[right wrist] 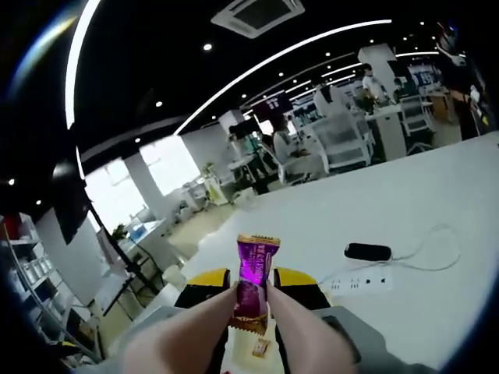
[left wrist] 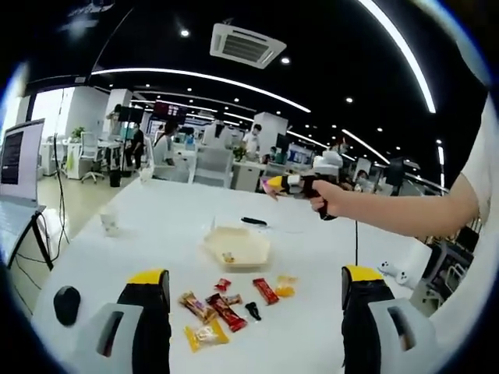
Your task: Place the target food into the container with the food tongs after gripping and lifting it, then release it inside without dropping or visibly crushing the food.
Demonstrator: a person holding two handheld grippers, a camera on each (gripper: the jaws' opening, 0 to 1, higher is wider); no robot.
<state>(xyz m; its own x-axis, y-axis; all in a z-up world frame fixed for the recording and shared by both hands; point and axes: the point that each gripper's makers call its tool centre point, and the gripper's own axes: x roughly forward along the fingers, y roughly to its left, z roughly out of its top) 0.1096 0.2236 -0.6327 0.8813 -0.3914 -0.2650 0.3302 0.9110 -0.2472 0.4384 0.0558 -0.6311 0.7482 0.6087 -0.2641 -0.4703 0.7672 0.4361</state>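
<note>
A purple wrapped candy (right wrist: 256, 269) stands upright, pinched between the tips of pink food tongs (right wrist: 292, 327). My right gripper (right wrist: 253, 279) is shut on the tongs, its yellow-tipped jaws pressing their two arms. Under the candy lies the beige container (right wrist: 238, 354) with a small wrapped piece inside. In the left gripper view the right gripper (left wrist: 292, 185) hangs in a hand above the table, beyond the beige container (left wrist: 238, 245). My left gripper (left wrist: 256, 280) is open over the near table, with nothing between its fingers. Several wrapped snacks lie ahead of it, among them a red bar (left wrist: 227, 312).
On the white table (left wrist: 156, 234) lie a black mouse (left wrist: 67, 304), a paper cup (left wrist: 110, 224), a black device (left wrist: 253, 221) and a white controller (left wrist: 394, 273). A power strip (right wrist: 359, 282) and a black device (right wrist: 368, 251) lie to the right. A laptop (left wrist: 19, 156) stands at left.
</note>
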